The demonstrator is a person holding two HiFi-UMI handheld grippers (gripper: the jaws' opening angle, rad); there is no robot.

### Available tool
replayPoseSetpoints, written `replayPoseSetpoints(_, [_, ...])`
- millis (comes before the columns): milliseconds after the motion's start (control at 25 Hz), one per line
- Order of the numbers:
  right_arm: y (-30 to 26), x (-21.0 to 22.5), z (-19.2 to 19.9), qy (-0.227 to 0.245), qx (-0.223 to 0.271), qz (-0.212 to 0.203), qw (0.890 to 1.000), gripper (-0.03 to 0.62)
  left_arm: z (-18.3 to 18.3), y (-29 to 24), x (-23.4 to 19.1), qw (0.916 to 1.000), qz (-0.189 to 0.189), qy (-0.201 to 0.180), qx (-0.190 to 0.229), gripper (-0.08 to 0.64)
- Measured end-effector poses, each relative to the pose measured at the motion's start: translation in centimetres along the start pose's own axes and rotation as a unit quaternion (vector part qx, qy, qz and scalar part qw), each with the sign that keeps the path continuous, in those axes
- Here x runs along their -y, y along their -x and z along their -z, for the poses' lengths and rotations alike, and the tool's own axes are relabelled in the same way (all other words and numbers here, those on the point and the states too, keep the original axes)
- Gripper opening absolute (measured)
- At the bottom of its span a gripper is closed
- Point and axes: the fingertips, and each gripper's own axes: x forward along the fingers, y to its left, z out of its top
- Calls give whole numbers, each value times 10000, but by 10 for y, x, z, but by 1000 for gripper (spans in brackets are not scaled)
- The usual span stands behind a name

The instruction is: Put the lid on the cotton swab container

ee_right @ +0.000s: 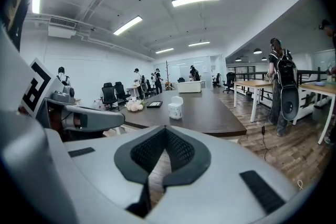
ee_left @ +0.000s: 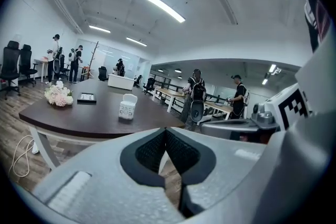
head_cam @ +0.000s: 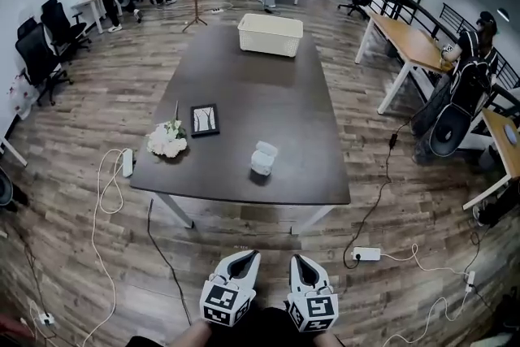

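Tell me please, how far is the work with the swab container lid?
Nothing looks done yet: the cotton swab container stands on the table with its lid raised open. Nothing is in hand: left claw and right claw are shut, empty, short of the table. Left: reach it and close the lid.
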Motion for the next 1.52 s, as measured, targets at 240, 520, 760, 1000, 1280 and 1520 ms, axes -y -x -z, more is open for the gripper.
replayPoseSetpoints(240, [-27,-8,-6,-96,81,218,9997,8,-8,-10,-17,9993,334,-131,-71,8])
replayPoseSetpoints(520, [-43,-20,-12,-62,78,249,9996,8,-13,-12,-39,9994,336,-74,-78,8])
replayPoseSetpoints(760, [-55,-21,-16,50,28,202,9998,8,-17,-13,-55,9998,173,55,-12,8])
replayPoseSetpoints(1000, [-82,-13,-22,120,-6,-13,9999,8,-19,-31,-74,9998,-72,181,32,8])
replayPoseSetpoints(1280, [-126,10,-36,215,-92,-496,9985,8,-30,-64,-94,9978,-547,362,33,8])
replayPoseSetpoints(1520, [-171,41,-53,280,-185,-781,9964,8,-44,-102,-109,9955,-839,445,-3,8])
